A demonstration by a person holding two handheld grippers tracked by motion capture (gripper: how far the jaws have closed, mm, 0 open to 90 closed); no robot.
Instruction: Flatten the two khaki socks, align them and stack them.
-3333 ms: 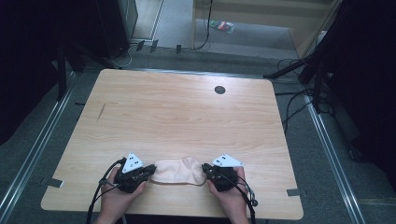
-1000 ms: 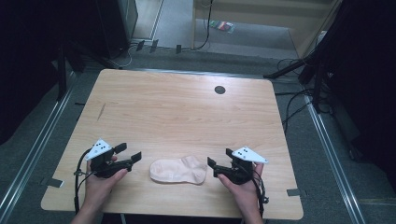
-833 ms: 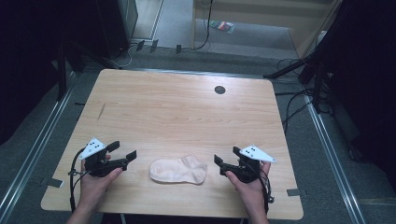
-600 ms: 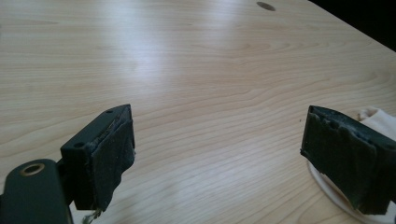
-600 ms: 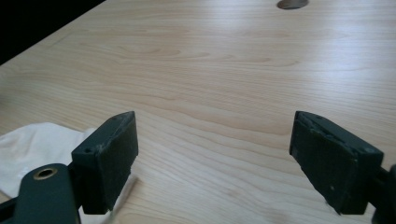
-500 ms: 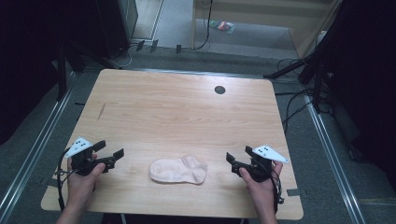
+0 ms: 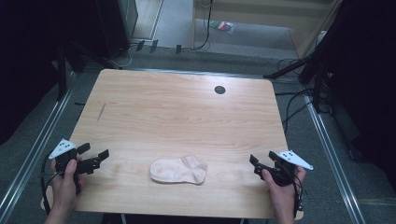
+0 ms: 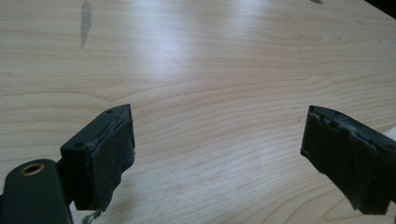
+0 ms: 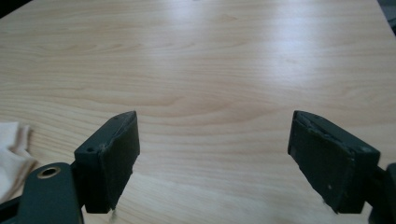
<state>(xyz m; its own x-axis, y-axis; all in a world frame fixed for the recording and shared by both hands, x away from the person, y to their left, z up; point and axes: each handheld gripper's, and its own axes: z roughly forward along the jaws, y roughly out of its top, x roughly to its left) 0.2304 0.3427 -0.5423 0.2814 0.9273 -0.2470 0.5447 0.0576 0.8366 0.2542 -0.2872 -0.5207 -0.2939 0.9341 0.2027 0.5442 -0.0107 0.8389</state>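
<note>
At the left edge of the pale wood-grain desk [image 7: 187, 107], the left gripper [image 7: 93, 158] sits in the person's left hand [image 7: 65, 179], its black padded fingers [image 8: 109, 158] spread wide with only bare wood between them; they have just been opening, and nothing is in them. In the left gripper view a sliver of pale cloth peeks past the right-hand finger, so the gripper points roughly across the desk toward the middle.

In the middle of the near half of the desk lies the cream ankle sock [image 7: 179, 170], folded over on itself into a short, flat bundle, cuff end to the right, free of both grippers and well apart from each.

At the right edge, the right gripper [image 7: 259, 164] is held low in the right hand [image 7: 280, 186], its fingers [image 9: 112, 158] likewise parted wide and empty; the right gripper view catches the sock's edge [image 9: 11, 154] at its far left.

Judging by the layout, the fold looks finished and the step in hand is to clear both grippers away from the sock. To do that well, keep the fingers open and level, carry them outward above the wood, not dragging across it, and keep the trailing cables off the cloth so the fold is not pulled open. If a further tidy were wanted, approach from both ends together, low and flat, and pinch only the top layer.
</note>
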